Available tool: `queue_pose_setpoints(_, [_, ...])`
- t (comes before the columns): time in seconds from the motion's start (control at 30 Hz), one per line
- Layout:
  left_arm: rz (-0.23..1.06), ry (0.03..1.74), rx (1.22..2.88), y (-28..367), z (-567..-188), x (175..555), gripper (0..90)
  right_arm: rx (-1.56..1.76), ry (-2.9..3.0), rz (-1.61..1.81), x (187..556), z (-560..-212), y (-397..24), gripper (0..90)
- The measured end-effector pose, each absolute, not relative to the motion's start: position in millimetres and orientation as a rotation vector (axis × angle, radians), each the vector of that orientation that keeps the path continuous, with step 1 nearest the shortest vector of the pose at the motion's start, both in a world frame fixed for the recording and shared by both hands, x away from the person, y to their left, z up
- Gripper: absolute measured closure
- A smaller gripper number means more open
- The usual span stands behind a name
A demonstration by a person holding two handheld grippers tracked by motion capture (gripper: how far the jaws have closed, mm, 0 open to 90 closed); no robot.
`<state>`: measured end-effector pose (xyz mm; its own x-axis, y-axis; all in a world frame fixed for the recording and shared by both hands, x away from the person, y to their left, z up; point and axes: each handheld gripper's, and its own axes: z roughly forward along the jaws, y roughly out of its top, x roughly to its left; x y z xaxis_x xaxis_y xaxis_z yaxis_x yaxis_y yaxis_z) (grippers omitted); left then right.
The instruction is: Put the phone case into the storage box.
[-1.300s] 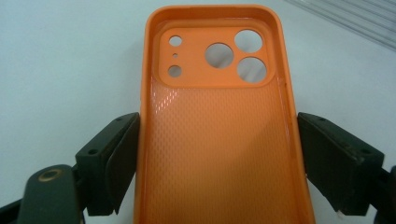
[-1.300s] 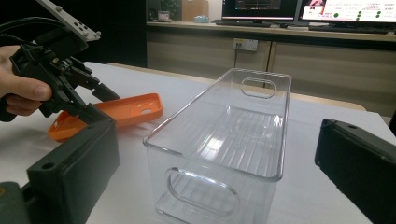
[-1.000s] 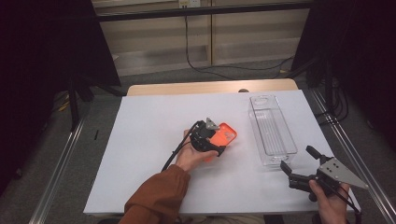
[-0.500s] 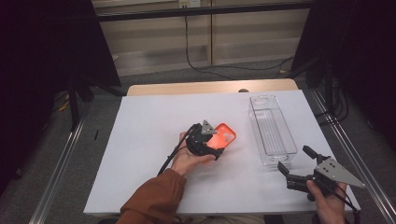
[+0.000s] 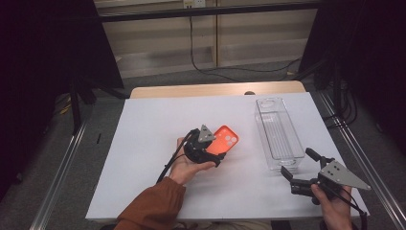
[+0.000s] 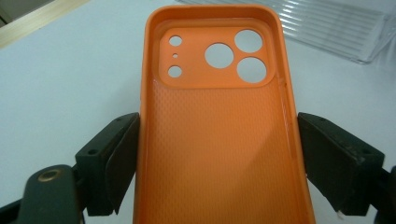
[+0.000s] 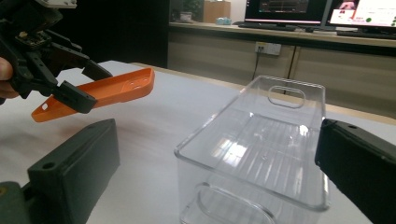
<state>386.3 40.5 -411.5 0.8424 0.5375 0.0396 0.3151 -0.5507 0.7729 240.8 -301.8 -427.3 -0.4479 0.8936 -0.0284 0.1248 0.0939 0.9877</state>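
Tongs in your left hand [image 5: 216,152] clamp an orange phone case [image 5: 225,141] above the white table [image 5: 143,139]; your right tongs [image 5: 299,168] gape wide beside the clear bin [image 5: 277,134].

orange phone case [image 6: 219,140] — lower end cut off | clear bin [image 7: 254,154] — near end cut off

The high view looked down and forward on the whole table [image 5: 143,143]. Both gripper views sat low and close; each showed the orange phone case [image 6: 219,130] and the clear bin [image 7: 261,140].
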Motion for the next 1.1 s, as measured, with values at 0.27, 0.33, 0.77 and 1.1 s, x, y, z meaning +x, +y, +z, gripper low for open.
queue_pose_setpoints(0.27, [0.369, 0.608, 2.150, 48, -399, 377, 16.6, 0.994, 1.678, 1.479, 242, -417, -295, 0.0])
queue_pose_setpoints(0.33, [0.376, 0.604, 2.146, 48, -397, 375, 16.5, 0.984, 1.686, 1.493, 243, -416, -292, 0.0])
queue_pose_setpoints(0.77, [0.437, 0.595, 2.103, 60, -387, 361, 16.6, 0.907, 1.823, 1.557, 258, -410, -262, 0.0])
queue_pose_setpoints(1.1, [0.505, 0.558, 2.093, 71, -379, 352, 16.6, 0.902, 1.890, 1.521, 275, -414, -236, 1.3])
